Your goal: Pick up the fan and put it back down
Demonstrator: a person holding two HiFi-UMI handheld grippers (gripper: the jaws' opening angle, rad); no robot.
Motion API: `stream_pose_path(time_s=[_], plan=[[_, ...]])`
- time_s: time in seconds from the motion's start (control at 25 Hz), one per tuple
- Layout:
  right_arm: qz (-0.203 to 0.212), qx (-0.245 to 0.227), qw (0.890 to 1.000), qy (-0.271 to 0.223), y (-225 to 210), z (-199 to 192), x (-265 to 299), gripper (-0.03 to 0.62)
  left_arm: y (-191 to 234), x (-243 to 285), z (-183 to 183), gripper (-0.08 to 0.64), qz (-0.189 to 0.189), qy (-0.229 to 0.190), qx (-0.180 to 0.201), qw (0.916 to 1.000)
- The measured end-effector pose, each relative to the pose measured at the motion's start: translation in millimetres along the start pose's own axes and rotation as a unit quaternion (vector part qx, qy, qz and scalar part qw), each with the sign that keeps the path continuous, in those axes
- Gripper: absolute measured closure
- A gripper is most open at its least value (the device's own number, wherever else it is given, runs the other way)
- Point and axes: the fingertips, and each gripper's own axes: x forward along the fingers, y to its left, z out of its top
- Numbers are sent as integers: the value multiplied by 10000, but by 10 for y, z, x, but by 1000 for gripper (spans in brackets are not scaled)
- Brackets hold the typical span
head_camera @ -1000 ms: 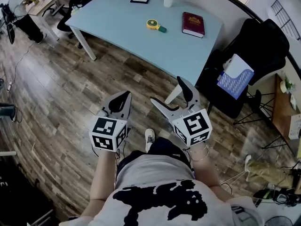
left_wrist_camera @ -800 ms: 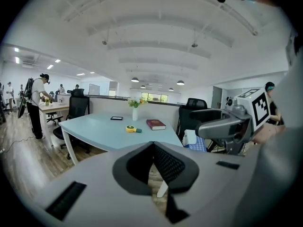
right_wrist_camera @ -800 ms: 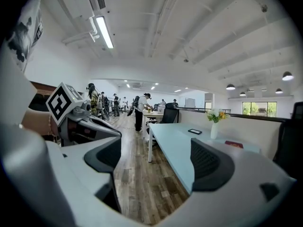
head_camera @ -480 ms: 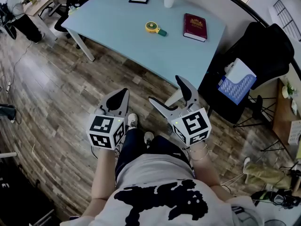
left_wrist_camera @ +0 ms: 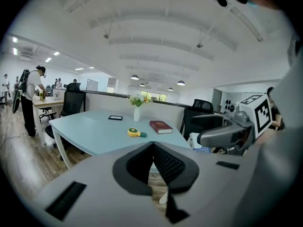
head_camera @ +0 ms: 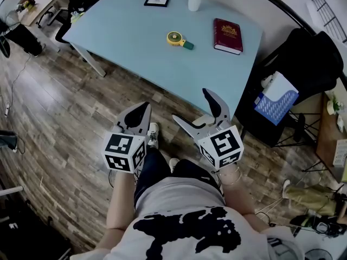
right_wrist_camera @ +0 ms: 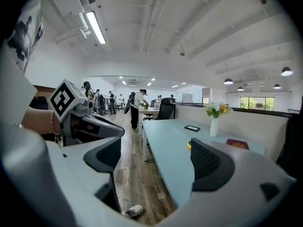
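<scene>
At upper centre, fan (head_camera: 178, 38) lies on table (head_camera: 124, 26).
Left gripper (head_camera: 142, 109) closed, empty; right gripper (head_camera: 190, 104) agape, empty, its jaw half-hiding fan in its own view.

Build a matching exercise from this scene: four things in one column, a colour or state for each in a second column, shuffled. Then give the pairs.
Things
1. fan
2. book
3. left gripper
4. right gripper

Colour or state
A. jaws apart, nothing between them
B. dark red
C. jaws together, nothing held
D. yellow, with a green handle

Pairs: 1-D, 2-B, 3-C, 4-A
</scene>
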Motion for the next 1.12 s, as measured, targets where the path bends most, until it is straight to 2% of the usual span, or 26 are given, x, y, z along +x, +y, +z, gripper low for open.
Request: stream_pose_path(time_s=[0.28,0.6,0.84,1.12], plan=[[-343,-3,9994,-25,-386,273,683,146,501,589,401,549,-425,31,127,9990],[-892,79,9960,-75,-788,553,1315,146,954,1177,853,549,-1044,77,425,9936],[-1245,146,9921,-76,-904,666,1646,146,1184,1446,1000,549,-1498,169,628,9866],[-1253,180,9919,118,-905,595,1880,146,1325,1574,1001,549,-1730,235,597,9828]])
